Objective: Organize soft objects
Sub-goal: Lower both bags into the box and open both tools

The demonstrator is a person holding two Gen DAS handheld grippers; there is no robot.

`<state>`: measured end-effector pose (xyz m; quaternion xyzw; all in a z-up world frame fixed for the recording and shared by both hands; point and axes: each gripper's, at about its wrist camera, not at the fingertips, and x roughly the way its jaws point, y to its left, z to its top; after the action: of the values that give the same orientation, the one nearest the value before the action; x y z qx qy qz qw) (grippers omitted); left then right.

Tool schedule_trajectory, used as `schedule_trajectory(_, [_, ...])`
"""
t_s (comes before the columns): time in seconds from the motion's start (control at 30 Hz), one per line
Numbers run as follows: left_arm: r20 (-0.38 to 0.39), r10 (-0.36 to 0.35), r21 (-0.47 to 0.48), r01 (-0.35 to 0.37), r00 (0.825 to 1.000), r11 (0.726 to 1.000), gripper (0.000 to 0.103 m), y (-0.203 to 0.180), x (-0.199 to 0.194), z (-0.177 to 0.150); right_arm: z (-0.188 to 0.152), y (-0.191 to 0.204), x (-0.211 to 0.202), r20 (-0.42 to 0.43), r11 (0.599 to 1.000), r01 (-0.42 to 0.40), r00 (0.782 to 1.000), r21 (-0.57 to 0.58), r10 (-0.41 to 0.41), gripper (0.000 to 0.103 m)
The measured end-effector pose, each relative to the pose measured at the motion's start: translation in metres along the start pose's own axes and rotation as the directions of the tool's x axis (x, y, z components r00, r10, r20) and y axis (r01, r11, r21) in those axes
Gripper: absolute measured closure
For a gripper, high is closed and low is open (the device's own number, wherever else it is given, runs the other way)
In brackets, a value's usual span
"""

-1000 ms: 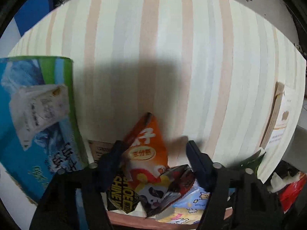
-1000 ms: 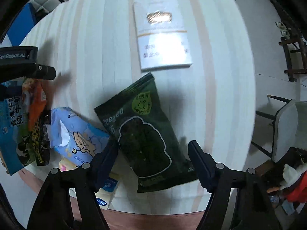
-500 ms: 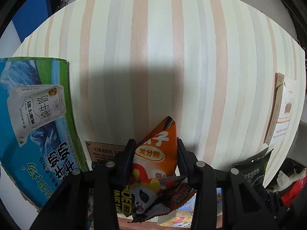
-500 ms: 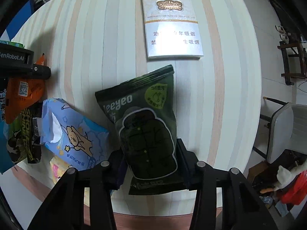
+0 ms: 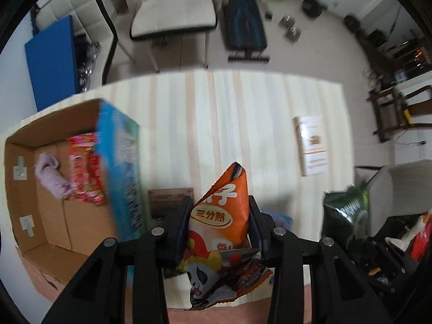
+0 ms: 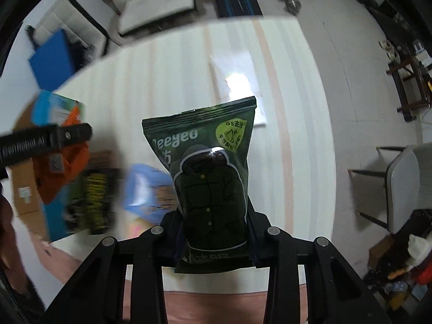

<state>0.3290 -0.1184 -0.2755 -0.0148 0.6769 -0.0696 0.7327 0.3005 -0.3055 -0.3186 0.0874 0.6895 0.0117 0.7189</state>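
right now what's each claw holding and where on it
Left claw pinches the orange snack packet across its middle. Right claw pinches the dark green pouch near its lower end.

A home: cushioned chair (image 5: 172, 5) behind a striped table (image 5: 243, 113).

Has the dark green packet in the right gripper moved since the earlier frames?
Yes. The dark green packet, clamped in the right gripper, has come up off the striped table; it lay flat there before, just below the white carton.
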Motion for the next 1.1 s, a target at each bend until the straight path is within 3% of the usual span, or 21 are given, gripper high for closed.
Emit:
schedule_trajectory(0.1, [0.057,-0.019,0.003,0.019,0.998,1.000,0.067,0.030,-0.034,-0.024,-0.012,0.028,-0.031,0.049,0.998,-0.057,0.997,-0.019,0.057,0.065])
schedule_trajectory(0.23, [0.117,0.013,-0.004,-0.013,0.993,1.000,0.067,0.079,-0.072,-0.038,-0.026,0.078,-0.059,0.089,0.989,-0.142,0.986,-0.032,0.144,0.065])
schedule_trajectory(0.37, [0.152,0.074,-0.037,-0.069,0.986,0.997,0.067,0.140,-0.090,-0.056,-0.037,0.144,-0.067,0.112,0.980,-0.190,0.974,-0.063,0.197,0.065])
schedule_trajectory(0.53, [0.143,0.149,-0.091,-0.137,0.978,0.986,0.067,0.216,-0.094,-0.059,-0.032,0.222,-0.055,0.097,0.972,-0.225,0.968,-0.074,0.232,0.065])
schedule_trajectory(0.8, [0.048,0.242,-0.165,-0.231,0.969,0.959,0.067,0.325,-0.045,-0.027,0.004,0.293,-0.009,0.097,0.987,-0.153,0.983,-0.037,0.156,0.065])
schedule_trajectory(0.9, [0.015,0.264,-0.165,-0.258,0.964,0.952,0.067,0.347,-0.023,-0.012,0.022,0.312,0.018,0.085,0.995,-0.093,0.992,-0.024,0.094,0.065])
schedule_trajectory(1.1, [-0.041,0.224,-0.174,-0.227,0.974,0.958,0.067,0.369,0.007,0.009,0.051,0.330,0.059,0.056,1.000,-0.002,0.998,-0.013,0.003,0.065])
